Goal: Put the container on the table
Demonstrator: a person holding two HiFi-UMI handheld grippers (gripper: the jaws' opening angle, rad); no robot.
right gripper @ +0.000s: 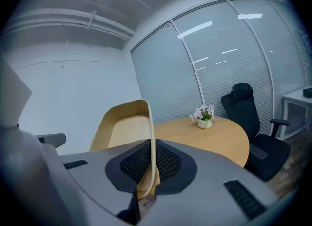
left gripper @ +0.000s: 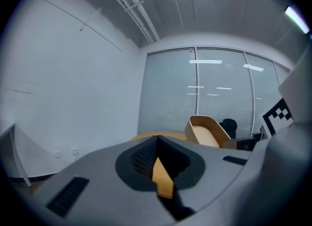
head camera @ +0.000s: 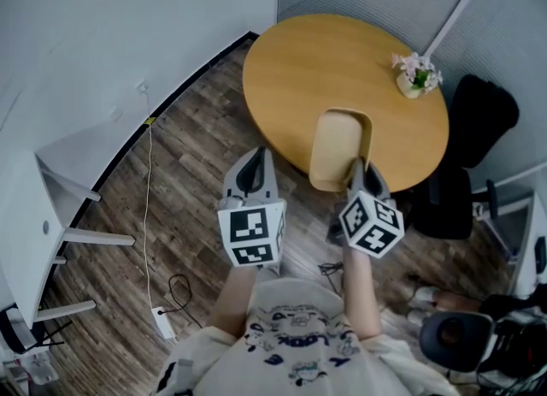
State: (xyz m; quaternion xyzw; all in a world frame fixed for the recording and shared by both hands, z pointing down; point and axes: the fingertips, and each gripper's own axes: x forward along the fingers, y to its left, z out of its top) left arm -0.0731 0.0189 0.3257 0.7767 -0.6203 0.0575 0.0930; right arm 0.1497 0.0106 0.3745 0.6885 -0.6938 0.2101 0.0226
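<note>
The container (head camera: 338,148) is a light wooden oval tray with a raised rim. My right gripper (head camera: 357,172) is shut on the near part of its rim and holds it in the air over the near edge of the round wooden table (head camera: 325,69). In the right gripper view the container's wall (right gripper: 124,125) rises from between the jaws of the right gripper (right gripper: 148,144). My left gripper (head camera: 255,168) is shut and holds nothing, to the left of the container and off the table. The left gripper view shows the container (left gripper: 207,131) to its right.
A small pot of pink flowers (head camera: 414,78) stands at the table's far right. A black office chair (head camera: 479,116) sits to the right of the table. A white desk (head camera: 51,206) is at the left, with a cable and power strip (head camera: 162,322) on the wooden floor.
</note>
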